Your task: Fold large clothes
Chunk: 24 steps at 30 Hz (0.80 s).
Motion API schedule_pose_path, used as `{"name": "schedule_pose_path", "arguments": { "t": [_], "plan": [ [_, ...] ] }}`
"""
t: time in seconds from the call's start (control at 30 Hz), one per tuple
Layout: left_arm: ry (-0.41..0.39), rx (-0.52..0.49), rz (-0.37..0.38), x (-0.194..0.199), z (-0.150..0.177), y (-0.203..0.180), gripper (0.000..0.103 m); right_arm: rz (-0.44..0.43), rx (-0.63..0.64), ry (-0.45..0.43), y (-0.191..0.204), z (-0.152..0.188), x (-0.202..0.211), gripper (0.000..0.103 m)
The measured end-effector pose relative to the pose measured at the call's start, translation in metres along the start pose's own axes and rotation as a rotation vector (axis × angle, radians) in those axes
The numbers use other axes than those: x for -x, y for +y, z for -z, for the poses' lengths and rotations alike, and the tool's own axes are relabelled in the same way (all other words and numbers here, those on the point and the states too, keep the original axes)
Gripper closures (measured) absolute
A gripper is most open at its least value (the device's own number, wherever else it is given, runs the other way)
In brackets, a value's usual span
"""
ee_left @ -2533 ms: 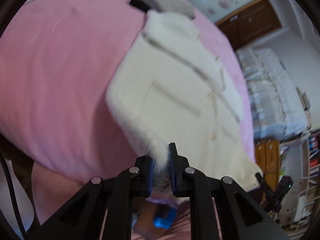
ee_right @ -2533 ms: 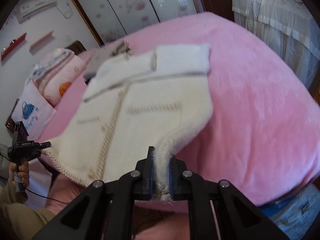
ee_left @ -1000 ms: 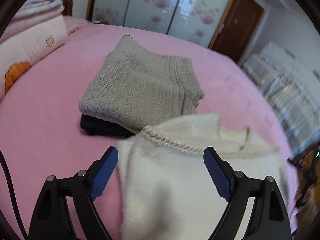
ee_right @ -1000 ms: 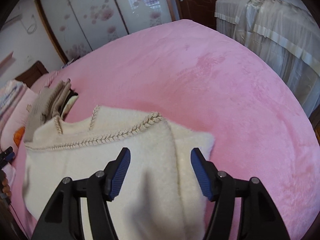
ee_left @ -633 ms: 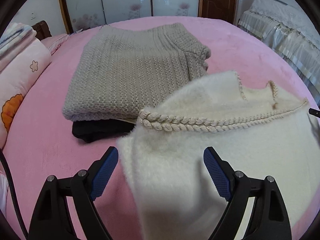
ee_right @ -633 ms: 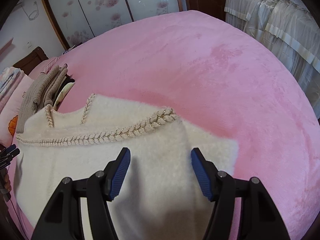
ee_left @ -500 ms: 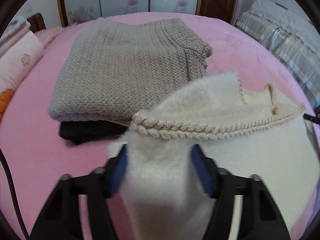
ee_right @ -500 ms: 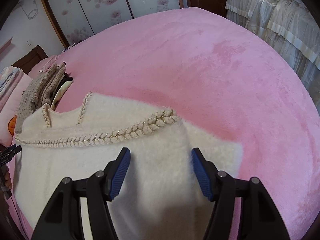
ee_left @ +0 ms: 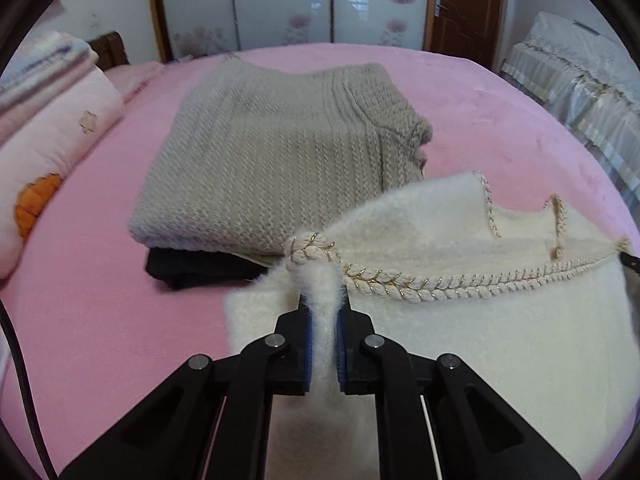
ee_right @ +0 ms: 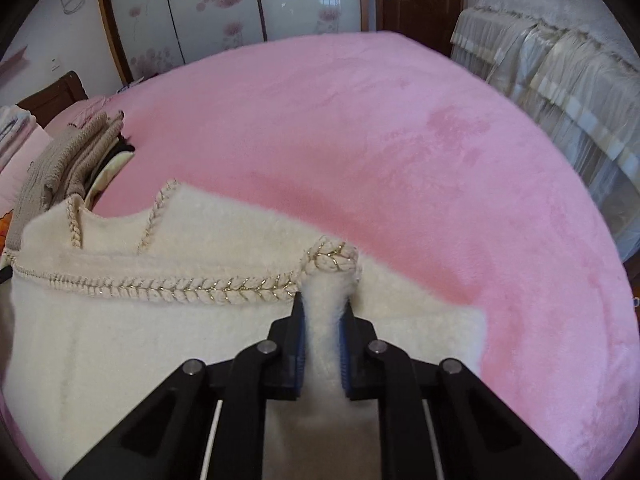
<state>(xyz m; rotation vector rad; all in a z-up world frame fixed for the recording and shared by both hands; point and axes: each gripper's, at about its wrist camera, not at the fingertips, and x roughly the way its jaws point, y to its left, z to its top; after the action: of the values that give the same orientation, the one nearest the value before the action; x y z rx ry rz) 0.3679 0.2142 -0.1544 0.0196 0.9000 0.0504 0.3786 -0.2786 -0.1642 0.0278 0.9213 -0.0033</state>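
Observation:
A fluffy cream cardigan [ee_left: 500,344] with braided rope trim lies folded on the pink bed cover [ee_left: 100,320]. My left gripper [ee_left: 323,320] is shut on its left corner, pinching a ridge of fabric just below the trim. My right gripper [ee_right: 323,312] is shut on the cardigan [ee_right: 140,344] at its right corner, below the braided trim. The folded edge spans between both grippers.
A folded beige knit sweater [ee_left: 280,152] sits on a black garment [ee_left: 192,272] just beyond the cardigan; it also shows at the left in the right wrist view [ee_right: 68,152]. Pink pillows [ee_left: 44,128] lie at left. A draped sofa [ee_right: 560,72] stands at right.
Both grippers let go of the hem after folding it over, stood open over the cardigan, and have now closed on its left and right corners near the braided trim.

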Motion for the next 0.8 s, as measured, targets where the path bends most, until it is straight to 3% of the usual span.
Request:
{"name": "schedule_pose_path", "arguments": {
  "t": [0.17, 0.33, 0.6, 0.8],
  "plan": [
    [-0.088, 0.005, -0.089, 0.038, -0.019, -0.013, 0.097, -0.007, -0.042, -0.144, -0.004, -0.010, 0.049, 0.092],
    [-0.129, 0.057, -0.132, 0.042, -0.045, -0.010, 0.097, 0.009, -0.084, -0.217, -0.011, -0.037, 0.057, 0.096],
    [-0.077, 0.090, -0.229, -0.036, -0.046, -0.017, 0.097, 0.133, -0.035, -0.107, 0.001, -0.052, -0.024, 0.096],
    [-0.119, 0.044, -0.269, -0.064, -0.029, -0.025, 0.096, 0.148, -0.059, -0.012, -0.008, -0.037, -0.069, 0.096]
  ]
}}
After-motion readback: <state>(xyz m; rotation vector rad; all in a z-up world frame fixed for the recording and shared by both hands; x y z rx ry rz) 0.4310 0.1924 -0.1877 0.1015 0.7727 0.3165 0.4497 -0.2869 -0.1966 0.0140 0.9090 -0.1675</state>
